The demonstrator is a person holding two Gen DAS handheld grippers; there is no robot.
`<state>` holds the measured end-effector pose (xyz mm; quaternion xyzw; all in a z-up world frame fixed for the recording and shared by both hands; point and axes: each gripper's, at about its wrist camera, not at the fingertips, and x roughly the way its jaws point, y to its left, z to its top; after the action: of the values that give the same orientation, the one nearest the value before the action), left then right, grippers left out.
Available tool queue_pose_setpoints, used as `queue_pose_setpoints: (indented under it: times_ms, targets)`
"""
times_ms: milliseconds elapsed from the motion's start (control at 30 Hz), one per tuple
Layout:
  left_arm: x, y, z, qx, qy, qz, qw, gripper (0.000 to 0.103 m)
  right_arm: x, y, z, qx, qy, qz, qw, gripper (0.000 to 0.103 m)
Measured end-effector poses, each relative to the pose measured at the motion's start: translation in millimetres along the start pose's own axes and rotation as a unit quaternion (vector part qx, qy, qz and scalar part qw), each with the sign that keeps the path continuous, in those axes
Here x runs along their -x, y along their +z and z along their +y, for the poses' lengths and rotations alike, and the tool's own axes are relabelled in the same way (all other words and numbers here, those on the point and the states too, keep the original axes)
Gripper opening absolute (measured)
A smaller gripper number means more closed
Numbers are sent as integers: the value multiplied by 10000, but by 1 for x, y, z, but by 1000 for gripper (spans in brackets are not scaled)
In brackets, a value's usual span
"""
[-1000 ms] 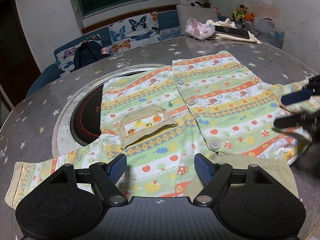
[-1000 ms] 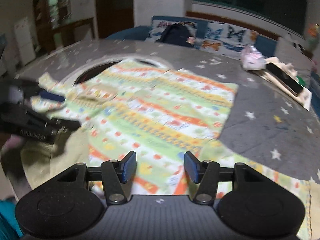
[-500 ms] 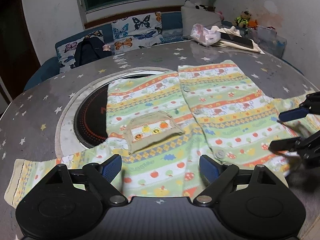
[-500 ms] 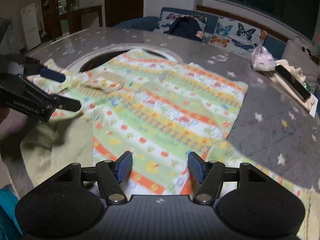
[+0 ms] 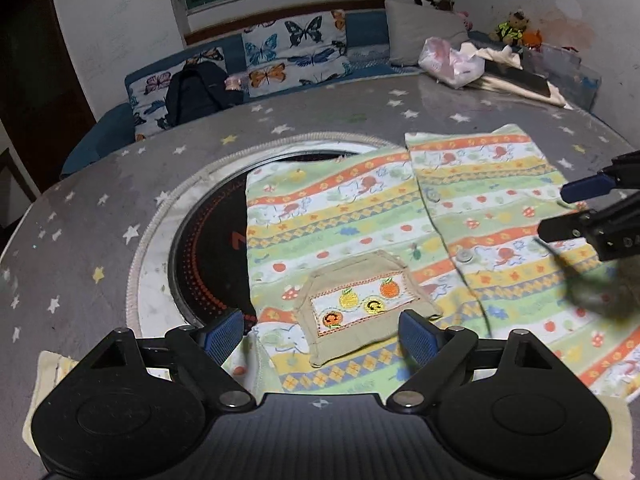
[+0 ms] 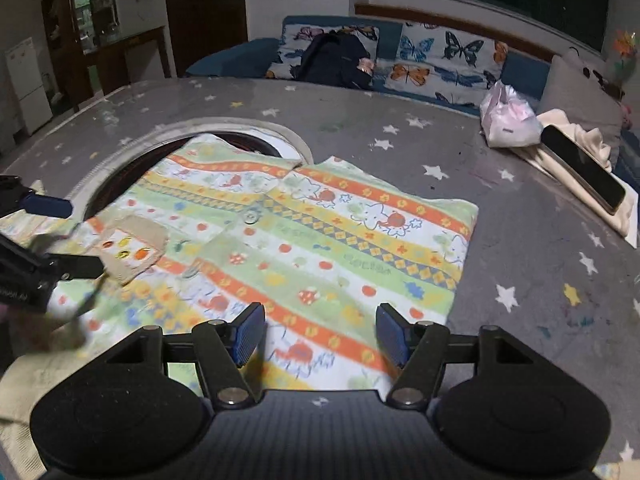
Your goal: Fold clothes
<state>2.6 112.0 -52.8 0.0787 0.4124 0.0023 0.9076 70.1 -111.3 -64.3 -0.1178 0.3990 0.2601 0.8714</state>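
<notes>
Since the striped shirt (image 5: 360, 216) is lying flat and buttoned on the table (image 5: 100, 208) with both the left claw (image 5: 322, 334) and right claw (image 6: 320, 334) hanging released and empty over its near edge, I'd pinch each side cleanly before folding.

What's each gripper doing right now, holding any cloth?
Left gripper: open, empty, above the striped shirt.
Right gripper: open, empty, over the same shirt.
</notes>
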Motion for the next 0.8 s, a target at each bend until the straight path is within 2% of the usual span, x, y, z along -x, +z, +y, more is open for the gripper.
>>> queue_pose_setpoints:
  times_ms: [167,500,633,800]
  targets:
    - [-6,-5,1,43,6,94,9999,87,-4,3,4,82,-12,-17,10000,63]
    - [16,-15,-17,-144,-107,-137,9997,87,31,-24,51,653,544,-60,9964,63]
    - [16,-22,-23,-180,-64,-126,9997,88,35,-41,67,797,558,-11,9953,63]
    - [22,-21,-23,-108,-62,-147,9998,91,51,-50,62,609,502,-154,9968,65]
